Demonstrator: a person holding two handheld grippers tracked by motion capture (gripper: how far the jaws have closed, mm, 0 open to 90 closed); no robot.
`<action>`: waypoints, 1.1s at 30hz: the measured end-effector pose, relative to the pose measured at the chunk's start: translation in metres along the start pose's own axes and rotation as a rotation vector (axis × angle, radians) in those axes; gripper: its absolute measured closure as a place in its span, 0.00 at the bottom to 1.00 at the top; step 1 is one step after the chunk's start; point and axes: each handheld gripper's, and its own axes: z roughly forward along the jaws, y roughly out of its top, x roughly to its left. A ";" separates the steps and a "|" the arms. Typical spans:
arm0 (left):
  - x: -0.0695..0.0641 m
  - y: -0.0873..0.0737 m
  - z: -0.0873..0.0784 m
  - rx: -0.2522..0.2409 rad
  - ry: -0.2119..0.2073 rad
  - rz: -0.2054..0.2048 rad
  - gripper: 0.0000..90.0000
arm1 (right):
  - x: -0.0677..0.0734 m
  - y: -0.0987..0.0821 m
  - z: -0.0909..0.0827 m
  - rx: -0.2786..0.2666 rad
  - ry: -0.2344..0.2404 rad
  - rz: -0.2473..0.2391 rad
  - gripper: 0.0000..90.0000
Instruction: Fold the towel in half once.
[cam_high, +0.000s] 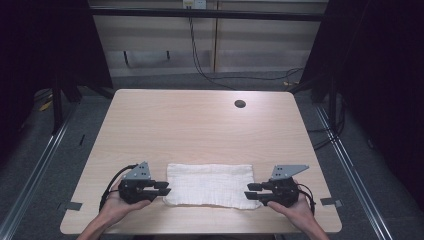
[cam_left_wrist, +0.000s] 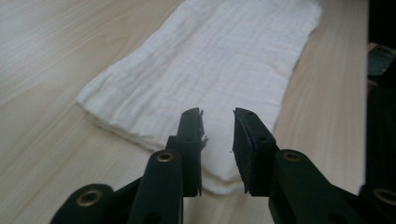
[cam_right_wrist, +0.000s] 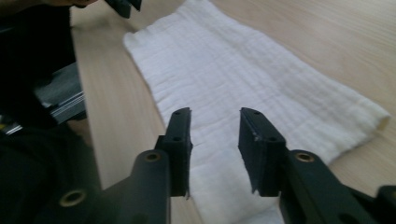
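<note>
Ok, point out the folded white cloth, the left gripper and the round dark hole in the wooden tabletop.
folded white cloth (cam_high: 210, 184), high view, middle of its top.
left gripper (cam_left_wrist: 218, 123), left gripper view, between its open fingertips.
round dark hole (cam_high: 240, 104), high view, its centre.

Wooden table (cam_high: 200, 125) with cable hole (cam_high: 240, 104)
</note>
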 end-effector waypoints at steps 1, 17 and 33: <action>0.003 0.000 0.003 0.013 0.008 -0.007 0.77 | -0.001 0.000 0.002 0.008 -0.030 0.013 0.70; 0.009 -0.002 0.030 0.092 0.020 0.019 0.80 | -0.004 0.008 0.058 0.165 -0.148 -0.081 0.61; -0.011 0.011 0.050 0.104 -0.043 0.037 0.96 | -0.013 -0.006 0.038 0.209 -0.188 -0.051 0.96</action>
